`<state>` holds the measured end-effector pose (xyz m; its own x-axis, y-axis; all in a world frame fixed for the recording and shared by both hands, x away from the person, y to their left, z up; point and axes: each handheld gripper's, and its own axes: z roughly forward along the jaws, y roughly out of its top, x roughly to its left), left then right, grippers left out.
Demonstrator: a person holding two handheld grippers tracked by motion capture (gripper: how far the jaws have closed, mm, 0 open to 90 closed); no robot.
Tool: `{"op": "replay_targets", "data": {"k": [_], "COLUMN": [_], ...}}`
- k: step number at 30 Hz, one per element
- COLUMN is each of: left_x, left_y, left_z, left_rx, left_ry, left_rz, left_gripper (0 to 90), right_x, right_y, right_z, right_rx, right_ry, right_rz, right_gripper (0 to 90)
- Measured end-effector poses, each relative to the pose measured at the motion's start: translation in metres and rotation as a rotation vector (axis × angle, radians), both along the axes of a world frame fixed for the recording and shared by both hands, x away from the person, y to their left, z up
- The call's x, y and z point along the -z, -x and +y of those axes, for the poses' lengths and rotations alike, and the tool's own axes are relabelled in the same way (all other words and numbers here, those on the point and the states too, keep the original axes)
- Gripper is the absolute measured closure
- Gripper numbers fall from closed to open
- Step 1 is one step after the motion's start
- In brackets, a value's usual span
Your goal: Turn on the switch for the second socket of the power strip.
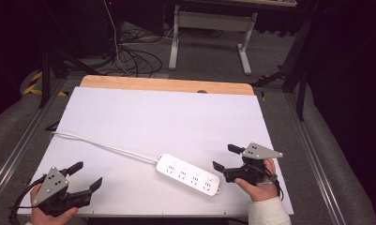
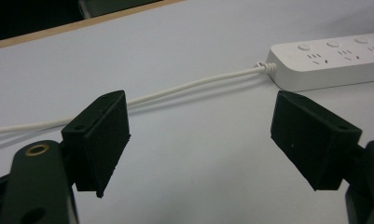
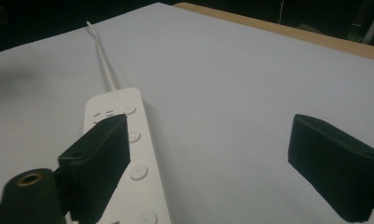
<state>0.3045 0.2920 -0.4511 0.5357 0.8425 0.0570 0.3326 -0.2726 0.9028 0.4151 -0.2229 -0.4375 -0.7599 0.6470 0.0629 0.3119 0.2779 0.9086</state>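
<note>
A white power strip [image 1: 188,175] with several sockets and round buttons lies flat on the white table, near the front middle. Its white cable [image 1: 103,146] runs left and away to the table's left edge. My left gripper [image 1: 88,176] rests at the front left corner, open and empty, facing the cable [image 2: 184,88] and the strip's cable end [image 2: 329,60]. At the strip's right end my right gripper [image 1: 225,157] is held open, nothing between its jaws. In the right gripper view its left jaw hangs over the strip [image 3: 128,158].
The white board [image 1: 167,122] covers a wooden tabletop [image 1: 167,84] whose far edge shows. Metal rails [image 1: 312,159] run along both sides. Behind the table are floor cables [image 1: 134,58] and a white desk frame [image 1: 209,33].
</note>
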Motion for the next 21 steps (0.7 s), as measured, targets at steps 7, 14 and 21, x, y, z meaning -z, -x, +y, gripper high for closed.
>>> {"op": "replay_targets", "data": {"k": [7, 14, 21], "left_x": [0.001, 0.002, 0.007], "left_y": [0.000, -0.001, -0.004], "left_z": [0.000, 0.001, 0.003], "left_rx": [0.002, 0.004, -0.012], "left_ry": [0.004, 0.006, 0.020], "left_rz": [0.032, 0.032, 0.026], "left_gripper": [19.7, 18.7, 18.4], "right_x": [0.018, 0.035, 0.041], "right_y": [0.003, 0.006, 0.006], "right_z": [-0.013, -0.025, -0.031], "right_rx": [-0.006, 0.023, 0.097], "right_ry": [0.021, 0.063, 0.089], "right_rz": [0.006, 0.024, 0.021], "right_gripper": [7.2, 6.2, 6.3]}}
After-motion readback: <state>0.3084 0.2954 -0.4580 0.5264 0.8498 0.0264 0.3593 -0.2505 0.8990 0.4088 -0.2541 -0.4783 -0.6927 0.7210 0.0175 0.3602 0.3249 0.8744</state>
